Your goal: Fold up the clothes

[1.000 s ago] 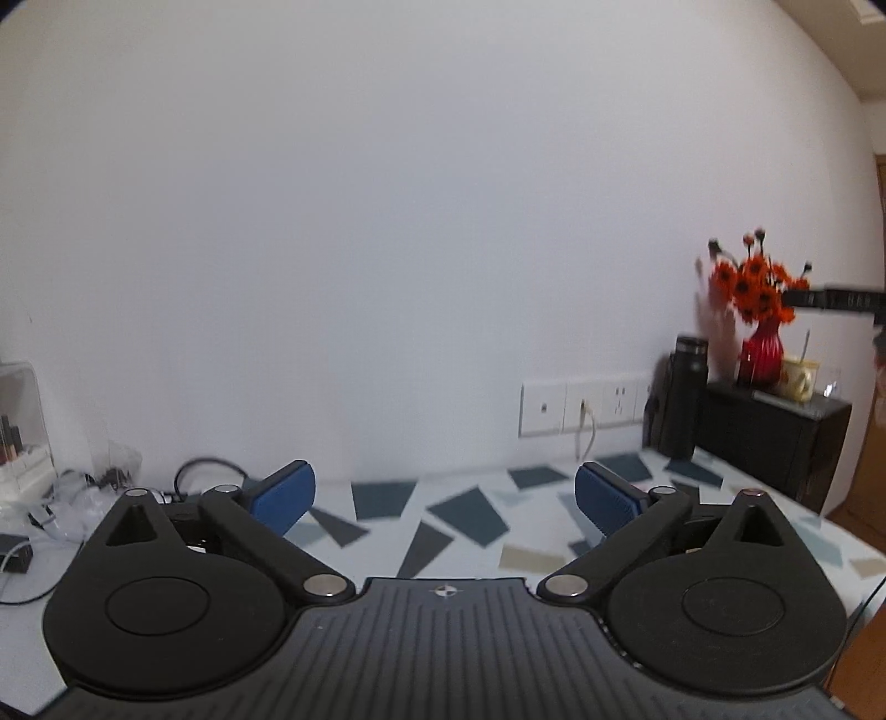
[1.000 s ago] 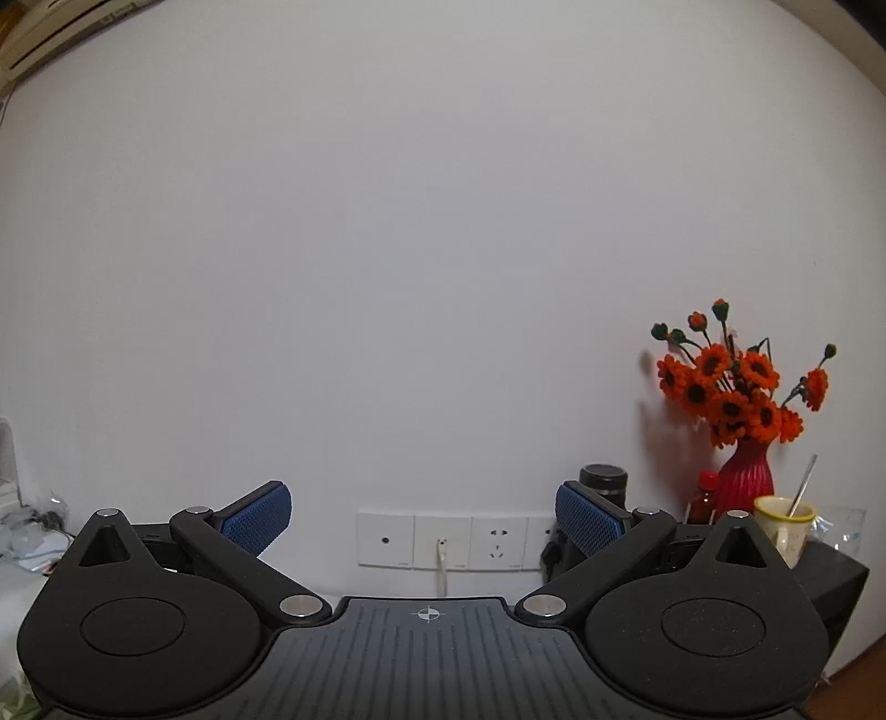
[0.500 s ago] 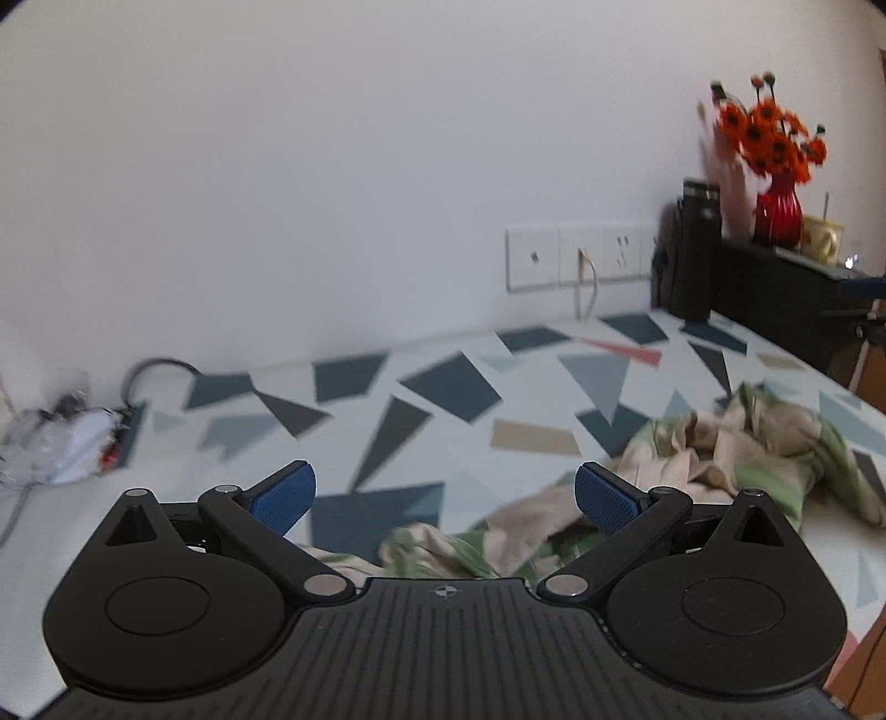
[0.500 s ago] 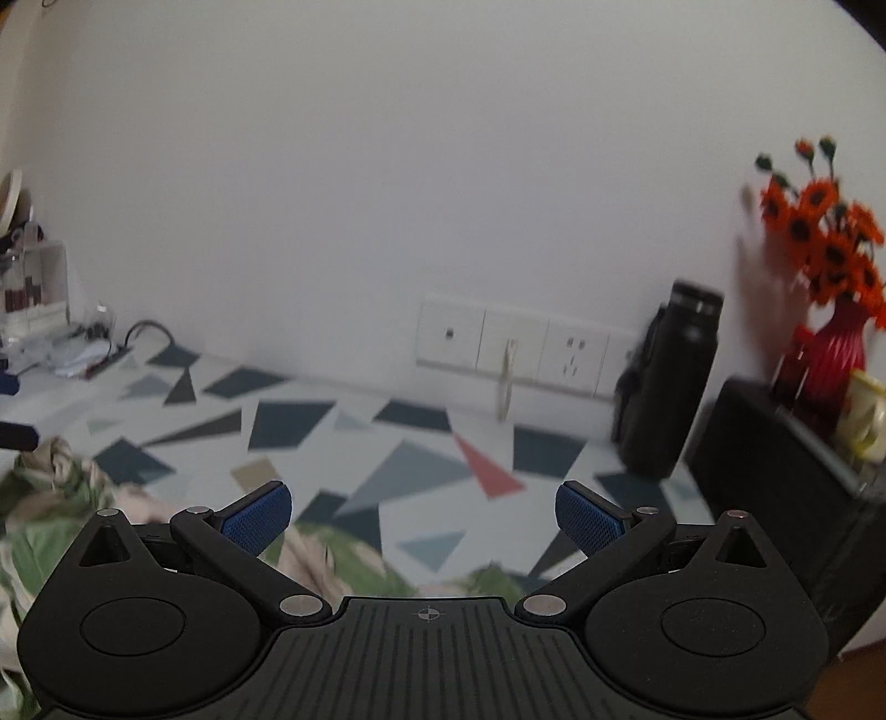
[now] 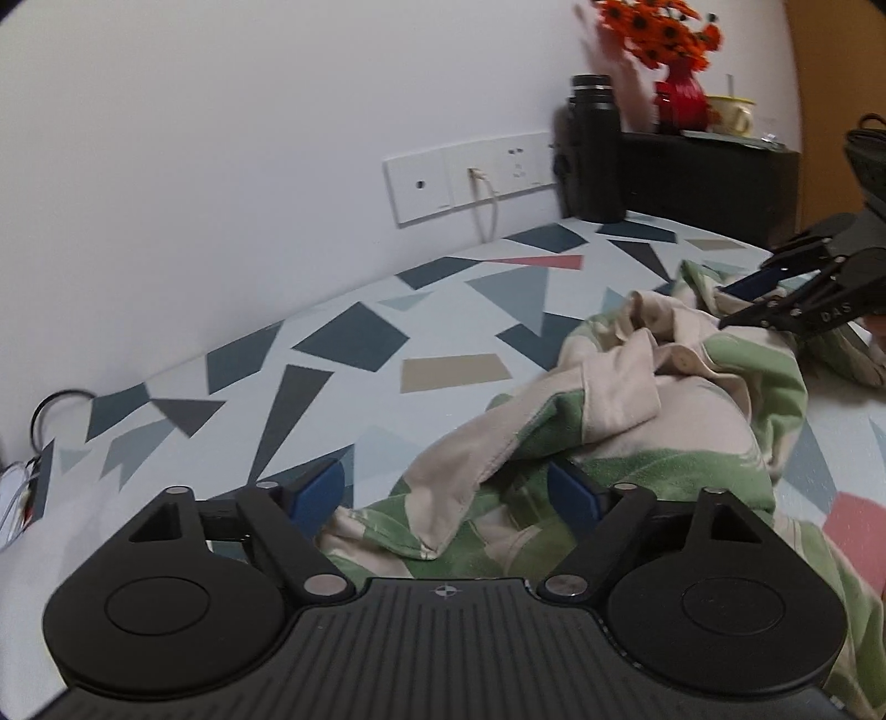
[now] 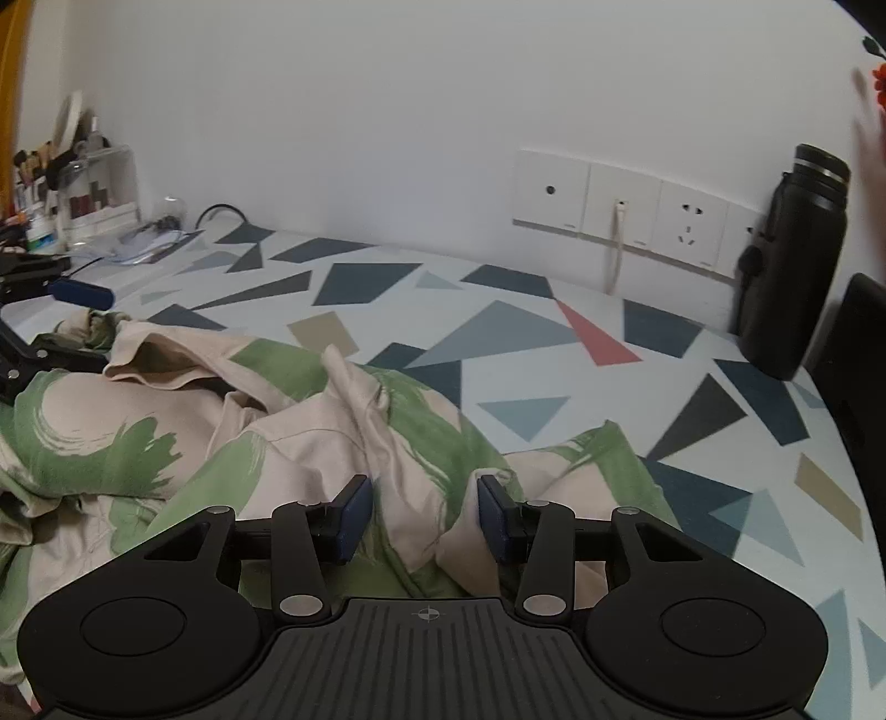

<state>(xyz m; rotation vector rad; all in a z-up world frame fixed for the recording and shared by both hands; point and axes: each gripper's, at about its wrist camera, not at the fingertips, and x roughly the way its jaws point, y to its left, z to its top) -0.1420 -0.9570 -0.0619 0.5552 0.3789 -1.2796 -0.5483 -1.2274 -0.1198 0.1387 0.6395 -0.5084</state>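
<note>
Shirt (image 5: 653, 421) nr "DAS"-marked right tool (image 5: 742, 302)

A lived-in room of a home: the worktop (image 6: 554, 354) wears a cloth printed with coloured triangles and stands against a plain white wall with a row of sockets (image 6: 626, 207). A red vase of orange flowers (image 5: 664, 27) and a mug (image 5: 733, 111) sit on a dark cabinet (image 5: 714, 171), a black flask (image 6: 792, 266) by the wall, and a clear organiser of small bottles (image 6: 83, 188) at the far end.
</note>
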